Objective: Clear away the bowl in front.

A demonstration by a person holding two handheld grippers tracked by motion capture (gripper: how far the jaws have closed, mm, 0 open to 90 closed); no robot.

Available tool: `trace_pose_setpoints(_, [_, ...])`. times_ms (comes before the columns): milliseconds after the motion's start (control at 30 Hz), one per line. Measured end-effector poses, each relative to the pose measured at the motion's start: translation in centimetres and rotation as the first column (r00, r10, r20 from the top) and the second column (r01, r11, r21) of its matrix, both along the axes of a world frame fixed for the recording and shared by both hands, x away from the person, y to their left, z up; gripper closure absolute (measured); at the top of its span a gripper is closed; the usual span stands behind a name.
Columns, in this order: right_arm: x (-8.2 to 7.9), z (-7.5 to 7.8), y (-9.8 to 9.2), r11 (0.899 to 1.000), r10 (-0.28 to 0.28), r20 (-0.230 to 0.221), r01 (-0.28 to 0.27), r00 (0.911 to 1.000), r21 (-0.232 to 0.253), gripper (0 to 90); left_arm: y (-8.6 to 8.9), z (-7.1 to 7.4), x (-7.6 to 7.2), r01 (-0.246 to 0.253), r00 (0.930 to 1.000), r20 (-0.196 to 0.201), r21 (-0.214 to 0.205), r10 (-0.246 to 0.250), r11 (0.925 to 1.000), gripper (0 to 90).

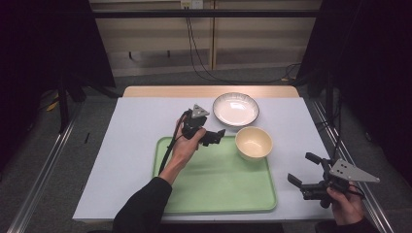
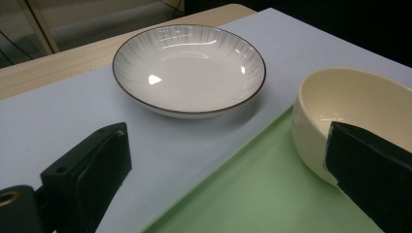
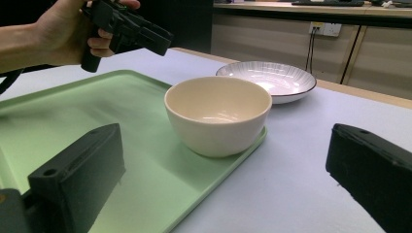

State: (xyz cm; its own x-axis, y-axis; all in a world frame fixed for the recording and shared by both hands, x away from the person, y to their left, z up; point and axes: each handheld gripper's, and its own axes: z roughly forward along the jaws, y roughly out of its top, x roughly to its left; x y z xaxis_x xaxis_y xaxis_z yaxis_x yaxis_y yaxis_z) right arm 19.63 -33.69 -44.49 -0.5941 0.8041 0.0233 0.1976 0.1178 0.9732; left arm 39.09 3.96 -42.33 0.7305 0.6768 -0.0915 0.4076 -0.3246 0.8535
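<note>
The left gripper point(image 1: 215, 136) hangs over the far edge of the green tray point(image 1: 214, 182) with its jaws wide apart and empty, pointing at the cream bowl point(image 1: 253, 143) just beside it. This bowl stands in the far right corner of the tray, and the white plate point(image 1: 235, 109) lies near it on the worktop point(image 1: 131, 136). At the right, the right gripper point(image 1: 301, 170) is also wide open and empty, well apart from the bowl.

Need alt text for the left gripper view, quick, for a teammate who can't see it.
The left gripper's two black jaws stand wide open with nothing between them, aimed at a shallow white ribbed plate with a dark rim on the pale table. At right, a cream bowl sits at the green tray's corner.
</note>
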Motion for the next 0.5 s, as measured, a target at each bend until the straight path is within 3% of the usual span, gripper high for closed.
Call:
trace_pose_setpoints(167, [0.0, 0.0, 0.0, 1.0, 0.0, -0.01, 0.0, 1.0, -0.001, 0.1, 1.5, 0.6, -0.8, -0.014, 0.9987, 0.049, 0.026, 0.013, 0.9996, 2.8])
trace_pose_setpoints(233, [0.0, 0.0, 0.0, 1.0, 0.0, -0.014, 0.0, 0.9999, 0.001, 0.2, 2.2, 0.9, -1.1, -0.013, 0.9985, 0.054, 0.006, 0.013, 0.9999, 2.9])
trace_pose_setpoints(333, [0.0, 0.0, 0.1, 1.0, -0.002, -0.017, 0.002, 0.9999, 0.004, 0.1, 2.9, 1.4, -1.6, -0.03, 0.9954, 0.092, 0.019, 0.028, 0.9994, 2.6])
trace_pose_setpoints(500, [0.0, -0.1, 0.0, 1.0, -0.003, -0.014, 0.003, 0.9999, 0.002, 0.2, 4.3, 1.6, -2.4, -0.077, 0.9922, 0.097, -0.017, 0.078, 0.9969, 1.6])
